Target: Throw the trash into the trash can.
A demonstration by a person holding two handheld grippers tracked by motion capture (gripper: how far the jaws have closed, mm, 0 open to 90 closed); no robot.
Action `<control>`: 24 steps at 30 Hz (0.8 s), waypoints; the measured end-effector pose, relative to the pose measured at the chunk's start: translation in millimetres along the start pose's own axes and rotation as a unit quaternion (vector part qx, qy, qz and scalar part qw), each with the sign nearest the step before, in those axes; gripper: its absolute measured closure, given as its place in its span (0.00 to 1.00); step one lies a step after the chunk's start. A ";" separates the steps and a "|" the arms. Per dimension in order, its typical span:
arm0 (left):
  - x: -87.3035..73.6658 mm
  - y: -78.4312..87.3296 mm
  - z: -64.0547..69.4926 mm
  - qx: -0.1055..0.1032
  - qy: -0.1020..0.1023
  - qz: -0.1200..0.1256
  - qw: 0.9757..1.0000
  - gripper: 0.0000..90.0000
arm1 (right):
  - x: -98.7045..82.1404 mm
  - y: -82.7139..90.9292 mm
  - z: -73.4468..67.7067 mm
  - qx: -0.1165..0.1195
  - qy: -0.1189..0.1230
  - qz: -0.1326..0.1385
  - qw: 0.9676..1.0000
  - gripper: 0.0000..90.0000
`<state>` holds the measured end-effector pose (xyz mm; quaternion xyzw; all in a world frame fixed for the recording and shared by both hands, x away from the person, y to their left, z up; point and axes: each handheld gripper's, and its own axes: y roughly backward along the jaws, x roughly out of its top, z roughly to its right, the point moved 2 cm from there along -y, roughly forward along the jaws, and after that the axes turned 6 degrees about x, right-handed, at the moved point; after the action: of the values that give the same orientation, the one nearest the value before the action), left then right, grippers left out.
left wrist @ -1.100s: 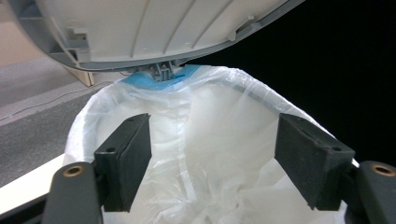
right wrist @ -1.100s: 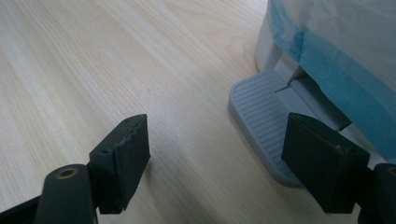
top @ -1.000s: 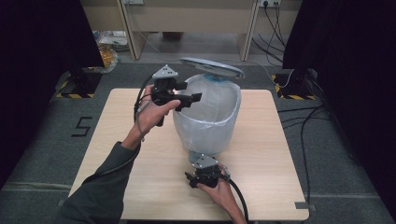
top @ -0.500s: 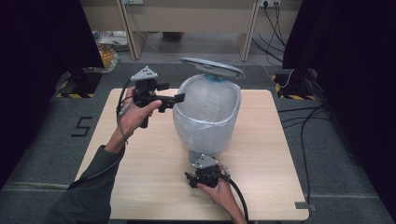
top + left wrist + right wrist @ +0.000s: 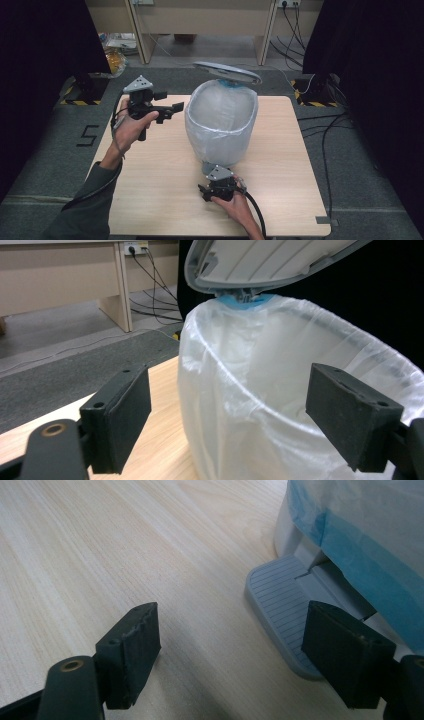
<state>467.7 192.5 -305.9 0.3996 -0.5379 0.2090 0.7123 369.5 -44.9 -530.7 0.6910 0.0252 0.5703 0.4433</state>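
Your right hand-held gripper [image 5: 220, 186] rests on the bench [image 5: 150, 190] at the near side, jaws open and empty, the one grey pedal [image 5: 282, 600] just to its right at the bin's foot. The single lined pedal bin [image 5: 222, 125] stands mid-bench, lid [image 5: 227, 72] raised at its far rim. Your left hand-held gripper [image 5: 167, 109], also open and empty, hovers left of the bin, aimed at its liner [image 5: 260, 390]. Your right is nearer the pedal.

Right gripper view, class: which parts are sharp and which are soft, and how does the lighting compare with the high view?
Right gripper view: table grain crisp, pedal sharp, jaws softer; evenly lit. High view: bright table, black surroundings.
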 end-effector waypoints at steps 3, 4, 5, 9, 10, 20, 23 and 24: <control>-4.5 2.6 -2.8 0.002 0.001 0.000 1.000 0.20 | 0.0 0.0 -0.1 0.000 0.000 0.000 1.000 0.26; -5.8 3.1 -3.1 0.003 0.003 0.002 1.000 0.20 | 0.0 0.0 -0.1 0.000 0.000 0.000 1.000 0.26; -8.2 4.4 -4.3 0.004 0.002 0.003 1.000 0.20 | 0.0 0.0 -0.1 0.000 0.000 0.000 1.000 0.26; -15.6 7.7 -7.3 0.009 0.005 0.006 1.000 0.20 | 0.0 0.3 -0.1 0.000 -0.001 -0.001 1.000 0.26; -17.3 8.6 -8.1 0.011 0.005 0.007 1.000 0.20 | 0.0 0.3 -0.1 0.000 -0.001 -0.001 1.000 0.26; -37.0 16.7 -13.4 0.017 0.009 0.004 1.000 0.20 | -0.1 0.0 0.0 0.000 0.001 0.000 1.000 0.26; -46.3 18.3 -15.1 0.023 0.007 0.000 1.000 0.20 | -0.1 0.0 -0.2 0.000 0.001 -0.001 1.000 0.26; -49.3 18.6 -15.6 0.024 0.008 0.000 1.000 0.20 | -0.1 0.0 -0.1 -0.001 0.001 -0.001 1.000 0.26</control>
<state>447.1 222.5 -347.1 0.4151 -0.5271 0.2245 0.7067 369.4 -44.9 -530.7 0.6898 0.0260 0.5709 0.4445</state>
